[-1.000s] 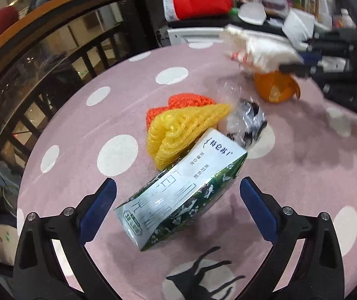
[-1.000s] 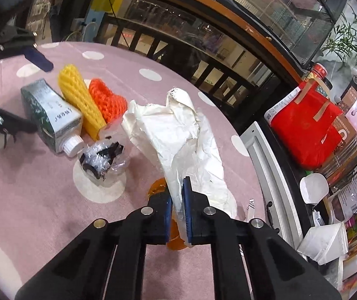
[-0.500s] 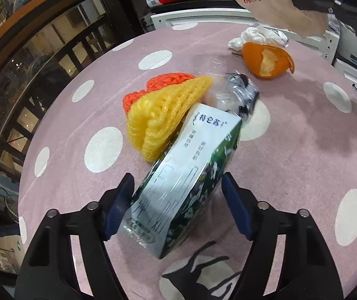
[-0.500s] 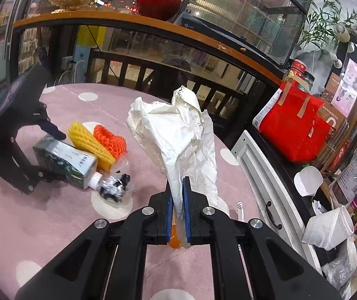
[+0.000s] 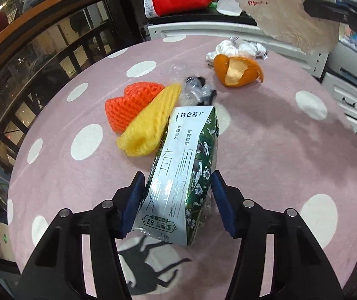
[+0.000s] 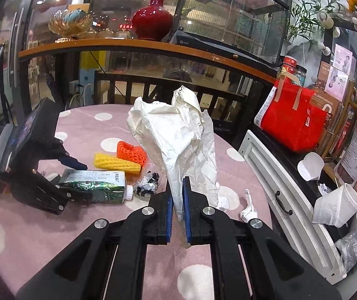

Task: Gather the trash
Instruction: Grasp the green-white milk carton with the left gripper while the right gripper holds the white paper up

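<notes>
Pink felt-like cloth with white dots covers the round worktop (image 5: 265, 155), and we read the figure from left to right. At far left lie two foam fruit nets, the orange net (image 5: 131, 102) soft and ribbed, and the yellow net (image 5: 148, 127) touching the carton's left flank. At centre, the milk carton (image 5: 180, 175) lies on its side, glossy green-and-white printed board with crisp folded edges; its long axis runs straight away from the left tool (image 5: 177, 205), the base nearest us and the white screw cap at the far end, seen only from the right wrist. We see the left tool's blue pads bracketing the carton's base across its short width; its jaws have just been closing, the left pad appears to meet the wall, the right pad seems a sliver off, so we judge the grip not yet firm. Beyond the cap sits a crumpled clear wrapper (image 5: 198, 91), then an orange peel (image 5: 235, 71) with pale pith, and a wad of white tissue (image 5: 238, 48) behind it. At right, the right tool (image 6: 177, 210) is clamped tight on a crinkled white bag (image 6: 178, 140), lifted above the worktop. We judge the left hand nearer the carton, and the coming lift depends on that squared, crosswise approach.
</notes>
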The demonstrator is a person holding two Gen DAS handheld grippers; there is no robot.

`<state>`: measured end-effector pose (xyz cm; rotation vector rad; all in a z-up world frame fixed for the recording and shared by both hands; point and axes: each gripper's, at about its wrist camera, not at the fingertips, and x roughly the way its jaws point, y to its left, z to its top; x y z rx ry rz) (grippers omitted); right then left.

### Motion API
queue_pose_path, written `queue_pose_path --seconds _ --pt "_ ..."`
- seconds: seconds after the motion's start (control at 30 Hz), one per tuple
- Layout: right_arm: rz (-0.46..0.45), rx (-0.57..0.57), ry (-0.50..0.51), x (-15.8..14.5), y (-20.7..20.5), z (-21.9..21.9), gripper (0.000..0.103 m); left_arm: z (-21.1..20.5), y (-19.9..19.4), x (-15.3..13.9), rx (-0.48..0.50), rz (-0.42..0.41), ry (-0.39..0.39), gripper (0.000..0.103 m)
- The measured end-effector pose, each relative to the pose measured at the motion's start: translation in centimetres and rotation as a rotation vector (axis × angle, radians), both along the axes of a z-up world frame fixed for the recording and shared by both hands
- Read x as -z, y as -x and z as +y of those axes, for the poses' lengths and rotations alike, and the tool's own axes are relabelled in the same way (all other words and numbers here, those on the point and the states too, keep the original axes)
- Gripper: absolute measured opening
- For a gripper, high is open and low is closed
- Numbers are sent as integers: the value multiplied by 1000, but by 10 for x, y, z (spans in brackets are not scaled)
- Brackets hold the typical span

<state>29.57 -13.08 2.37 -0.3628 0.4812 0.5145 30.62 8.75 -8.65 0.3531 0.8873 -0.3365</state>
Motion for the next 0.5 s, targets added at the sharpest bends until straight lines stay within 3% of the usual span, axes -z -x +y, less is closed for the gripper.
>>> queue_pose_path --seconds 0.4,0.5 --pt "5 53 -72 -1 37 -39 8 -18 39 -15 -60 -69 161 50" --pt "16 71 -84 0 42 -49 8 -27 45 -11 -41 -53 153 50"
